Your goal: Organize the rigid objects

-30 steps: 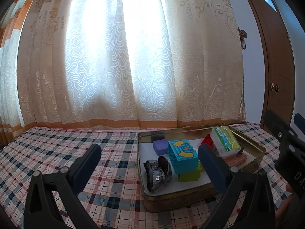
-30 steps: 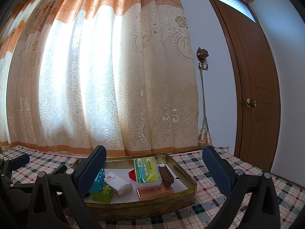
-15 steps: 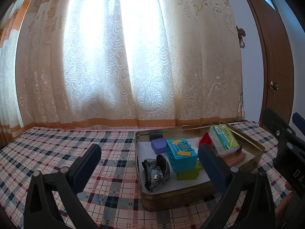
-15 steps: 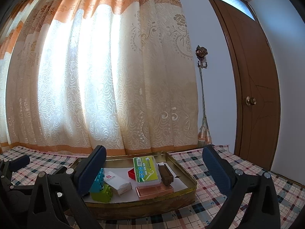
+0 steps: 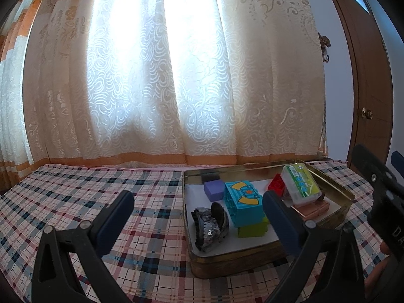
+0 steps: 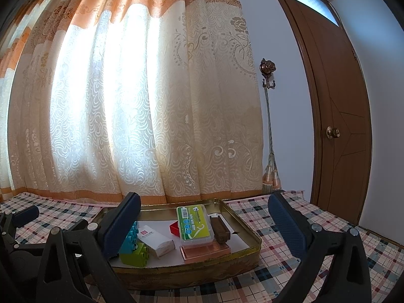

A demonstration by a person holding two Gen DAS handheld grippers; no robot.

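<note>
Gold-coloured metal forms the shallow tin (image 5: 335, 189) that sits on your plaid-covered table (image 5: 101, 197), and all the rigid pieces you can see lie inside it on a white liner. Your left tool (image 5: 195, 217) hangs above the cloth with its two blue-padded fingers (image 5: 113, 221) spread wide and nothing between them; its right finger overlaps the tin's near right part in that view. Your right tool (image 6: 204, 223) is equally spread and empty, hovering just in front of the tin's near rim (image 6: 186, 270).

From the left wrist view, a purple block (image 5: 214, 190) rests toward the tin's far left corner, with a sequinned hair claw (image 5: 210, 227) nearer you along the left wall. Beside the claw a teal printed brick (image 5: 243, 203) sits on top of a lime-green brick (image 5: 252, 229). A red brick (image 5: 276, 184) lies further back, touching a clear case with a green label (image 5: 300, 184) that is tilted up on a pink flat box (image 5: 314, 208).

From the right wrist view, the green-labelled case (image 6: 194, 223) overlaps the pink box (image 6: 205, 251), a dark brown bar (image 6: 220, 228) lies just beside the case on its right, and a white wrapped packet (image 6: 155, 240) lies between the lime brick (image 6: 135, 252) and the red brick (image 6: 174, 227). A patterned curtain (image 6: 141, 101) hangs behind the table, and a brown door (image 6: 338, 116) stands to the right.
</note>
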